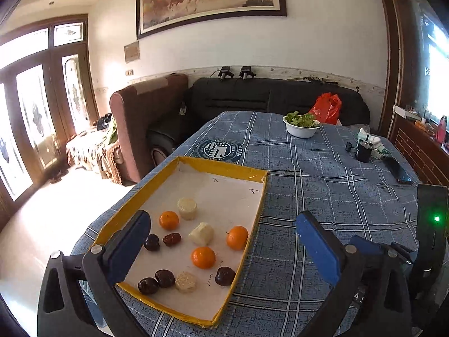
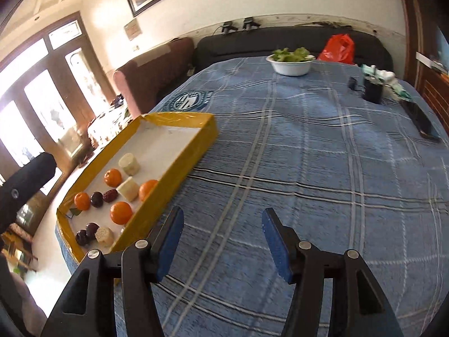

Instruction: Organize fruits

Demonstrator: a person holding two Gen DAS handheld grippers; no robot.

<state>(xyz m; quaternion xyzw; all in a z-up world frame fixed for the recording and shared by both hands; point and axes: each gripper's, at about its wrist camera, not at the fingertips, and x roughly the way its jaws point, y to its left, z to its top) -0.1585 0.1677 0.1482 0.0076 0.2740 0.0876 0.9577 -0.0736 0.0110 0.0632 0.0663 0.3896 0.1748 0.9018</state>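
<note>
In the left wrist view, the left gripper (image 1: 223,224) fills the bottom of the frame with its blue pads spread wide and nothing between them. Behind its left finger, in the lower left, a yellow-rimmed tray (image 1: 254,219) sits on the bench (image 1: 322,185), which is covered in blue plaid cloth. On the tray's white floor lie three oranges (image 1: 203,257), dark red fruits (image 1: 225,275) and pale cylindrical pieces (image 1: 201,234), loosely scattered. A white bowl (image 1: 300,130) of greens stands at the far end, upper right of centre, with a red bag (image 1: 327,108) behind it and a black cup (image 1: 364,151) to the right. In the right wrist view, the right gripper (image 2: 221,224) is at the bottom centre, its pads partly apart over bare cloth, empty. The tray (image 2: 179,165) lies at the left of the frame, its fruit inside; a fourth orange (image 2: 82,200) shows near its left wall. The bowl (image 2: 291,67) is at top centre.
</note>
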